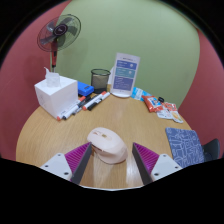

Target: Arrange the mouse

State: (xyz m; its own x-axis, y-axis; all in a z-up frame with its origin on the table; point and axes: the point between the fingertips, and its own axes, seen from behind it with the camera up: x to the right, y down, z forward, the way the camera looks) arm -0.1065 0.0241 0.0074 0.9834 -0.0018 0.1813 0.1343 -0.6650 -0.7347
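A pale beige computer mouse (pixel 106 144) lies on the round wooden table (pixel 60 130), just ahead of and partly between my fingers. My gripper (pixel 112 160) is open. The left pad (pixel 79 156) stands close to the mouse's left side, and the right pad (pixel 146 157) stands apart from it with a clear gap. The mouse rests on the table on its own.
At the back stand a white box (pixel 55 95), several markers (pixel 85 103), a black mesh cup (pixel 100 78), a blue-and-white card (pixel 124 75) and a small fan (pixel 58 35). Small packets (pixel 158 103) and a blue patterned cloth (pixel 186 145) lie to the right.
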